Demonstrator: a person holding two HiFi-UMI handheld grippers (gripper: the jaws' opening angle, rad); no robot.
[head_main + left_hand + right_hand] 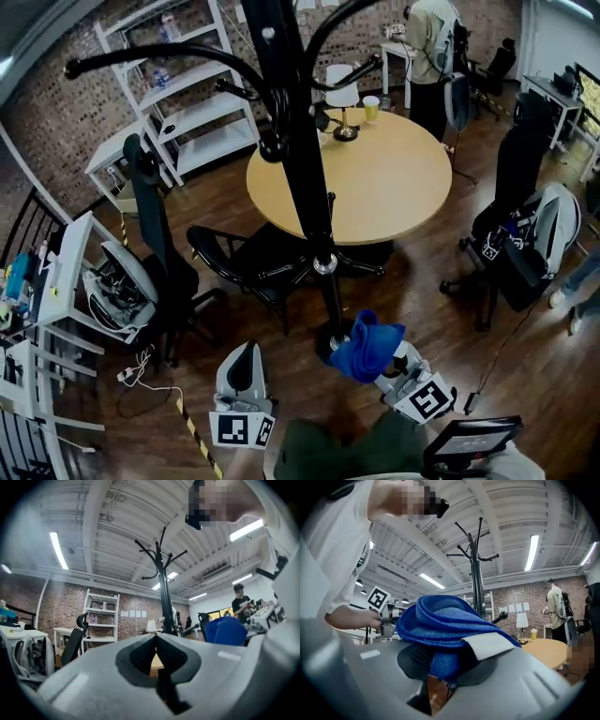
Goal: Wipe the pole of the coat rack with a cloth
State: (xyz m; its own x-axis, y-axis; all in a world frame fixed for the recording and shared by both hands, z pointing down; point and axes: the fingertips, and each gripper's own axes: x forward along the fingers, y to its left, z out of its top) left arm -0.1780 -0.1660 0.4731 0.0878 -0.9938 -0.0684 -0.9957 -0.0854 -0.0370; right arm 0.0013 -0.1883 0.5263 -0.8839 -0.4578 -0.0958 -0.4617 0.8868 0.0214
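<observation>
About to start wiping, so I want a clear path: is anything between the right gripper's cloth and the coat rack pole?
Nothing visible does. The blue cloth, clamped in the right gripper, sits right beside the lower end of the pole; no object shows between them.

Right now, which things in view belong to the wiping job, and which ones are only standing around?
For the job:
- coat rack pole
- blue cloth, clamped in the right gripper
- left gripper, shut and empty

Only standing around:
- round table
- lamp
- yellow cup
- black office chair
- white shelf
</observation>
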